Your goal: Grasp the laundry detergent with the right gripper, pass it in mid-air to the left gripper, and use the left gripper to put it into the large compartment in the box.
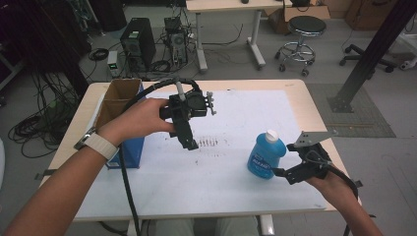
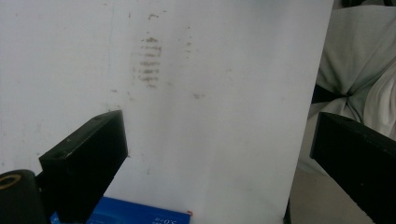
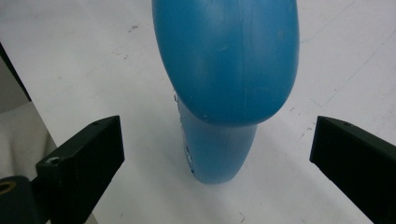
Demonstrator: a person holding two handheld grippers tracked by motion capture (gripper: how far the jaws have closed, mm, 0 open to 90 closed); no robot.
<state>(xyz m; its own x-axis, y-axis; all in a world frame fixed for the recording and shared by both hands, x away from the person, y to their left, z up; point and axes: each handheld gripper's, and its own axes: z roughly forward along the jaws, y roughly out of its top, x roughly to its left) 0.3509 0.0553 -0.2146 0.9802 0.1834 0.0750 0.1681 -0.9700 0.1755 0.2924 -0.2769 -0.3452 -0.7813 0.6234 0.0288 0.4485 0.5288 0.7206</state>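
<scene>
Cables and computers crowd the floor behind the white counter. On it a blue bottle stands upright, seemingly between the right tool's spread jaws, untouched. The left tool, also spread, hovers empty. An off-centre squeeze could tip the bottle.

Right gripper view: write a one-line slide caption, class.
Open right gripper lined up on an upright blue bottle standing on the white table.
</scene>
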